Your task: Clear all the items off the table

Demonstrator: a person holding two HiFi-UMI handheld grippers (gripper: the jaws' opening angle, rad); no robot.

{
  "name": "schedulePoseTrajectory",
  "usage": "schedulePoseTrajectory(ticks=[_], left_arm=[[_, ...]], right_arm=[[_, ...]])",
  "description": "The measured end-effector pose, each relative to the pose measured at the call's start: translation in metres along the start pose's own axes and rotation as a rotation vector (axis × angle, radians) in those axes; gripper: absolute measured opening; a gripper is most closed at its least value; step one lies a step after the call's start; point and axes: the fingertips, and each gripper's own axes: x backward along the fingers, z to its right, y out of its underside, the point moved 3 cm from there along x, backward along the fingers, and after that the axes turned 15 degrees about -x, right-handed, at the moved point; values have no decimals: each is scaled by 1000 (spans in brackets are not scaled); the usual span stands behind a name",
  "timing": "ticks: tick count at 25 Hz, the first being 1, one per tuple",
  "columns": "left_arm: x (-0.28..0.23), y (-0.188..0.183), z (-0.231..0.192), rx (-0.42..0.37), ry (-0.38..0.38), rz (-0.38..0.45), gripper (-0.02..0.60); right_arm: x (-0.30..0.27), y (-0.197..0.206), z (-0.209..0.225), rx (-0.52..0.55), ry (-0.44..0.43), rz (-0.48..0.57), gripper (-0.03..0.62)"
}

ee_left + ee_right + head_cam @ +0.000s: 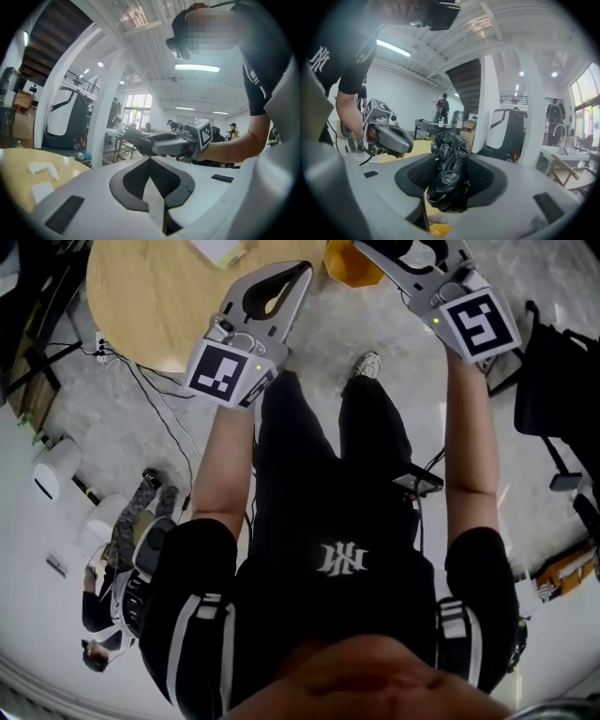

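Observation:
My right gripper (449,157) is shut on a crumpled black plastic bag (449,178) that stands up between its jaws. Below the bag a bit of something yellow (439,229) shows; in the head view an orange-yellow container (352,265) lies under that gripper at the top edge. My left gripper (150,160) is shut with nothing in it, its tips touching. It hangs by the edge of a round wooden table (141,306). On the table lie a crumpled white tissue (44,169) and a flat white paper (42,191). A pale item (217,249) sits at the table's far side.
Cables (155,395) trail over the grey floor beside the table. A black chair (558,390) stands at the right, and white rolls (56,470) lie at the left. Other people stand far off in the hall.

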Motion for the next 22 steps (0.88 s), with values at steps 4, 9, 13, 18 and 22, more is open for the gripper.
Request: schedulePoseTrajectory(ticks=[4, 9, 13, 18, 22], left_arm=[[-69, 4, 58, 31, 5, 7, 12], [-114, 52, 90, 53, 8, -25, 12], [-132, 108, 101, 86, -3, -45, 12], [-142, 195, 110, 95, -34, -80, 12], [-133, 274, 117, 114, -54, -117, 12]], right_arm=[[66, 26, 53, -6, 27, 6, 206], [87, 90, 94, -39, 71, -7, 206], [75, 162, 112, -57, 80, -58, 206], [34, 266, 110, -88, 45, -115, 206], [0, 348, 98, -117, 7, -181, 206]])
